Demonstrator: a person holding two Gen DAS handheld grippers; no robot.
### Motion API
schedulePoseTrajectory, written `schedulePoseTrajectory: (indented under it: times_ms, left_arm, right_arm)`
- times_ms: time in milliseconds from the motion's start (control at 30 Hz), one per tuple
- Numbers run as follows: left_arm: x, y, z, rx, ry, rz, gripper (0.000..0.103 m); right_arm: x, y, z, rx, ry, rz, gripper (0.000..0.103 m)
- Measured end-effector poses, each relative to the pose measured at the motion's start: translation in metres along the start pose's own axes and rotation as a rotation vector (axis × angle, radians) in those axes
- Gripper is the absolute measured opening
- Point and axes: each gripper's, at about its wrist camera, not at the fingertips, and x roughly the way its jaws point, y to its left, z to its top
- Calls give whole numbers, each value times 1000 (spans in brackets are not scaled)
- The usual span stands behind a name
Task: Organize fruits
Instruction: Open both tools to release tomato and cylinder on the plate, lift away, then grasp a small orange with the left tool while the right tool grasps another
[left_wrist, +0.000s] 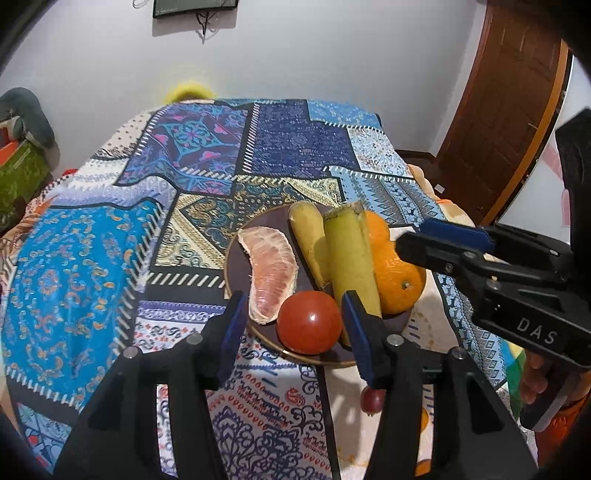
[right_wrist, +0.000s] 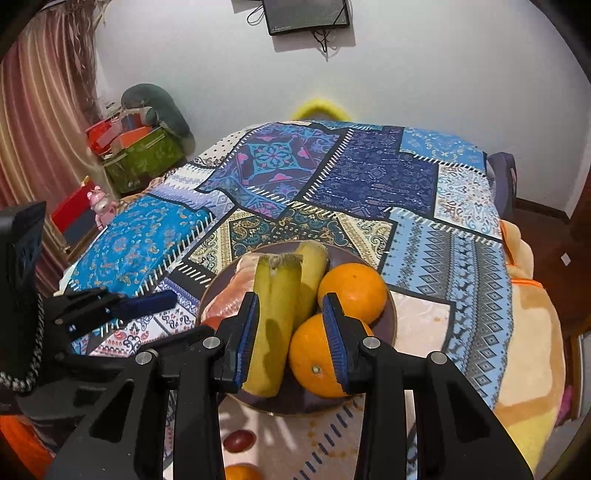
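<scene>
Two bananas (right_wrist: 275, 325) between right claw (right_wrist: 291, 339) jaws

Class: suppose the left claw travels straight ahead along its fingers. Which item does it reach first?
Most likely the red tomato, lying at the plate's near edge, centred between the open left claw's fingers. Depth is uncertain in this fisheye view.

Glossy tomato (left_wrist: 309, 322), cloth tablecloth (left_wrist: 284, 147)

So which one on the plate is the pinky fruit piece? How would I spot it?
Find the dark round plate on the patchwork tablecloth. On its left side, beside the bananas and above the red tomato, lies the pomelo segment. It alone is peeled: a pale pink crescent with white pith, not smooth-skinned.
</scene>
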Motion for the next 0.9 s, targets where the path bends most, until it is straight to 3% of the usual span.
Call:
schedulePoseTrajectory:
  times_ms: [300,533,900]
  left_arm:
    - [-60,-1,-11,-3,-61,35,52]
    - [-97,0,-33,-17,-70,62,55]
    - [-104,0,-69,-34,-27,76,62]
  right_arm:
    - [-39,10,-18,12,-13,-6,33]
    - [-72,21,-43,5,-28,-27,42]
    - [-66,38,-89,-19,70,-19,44]
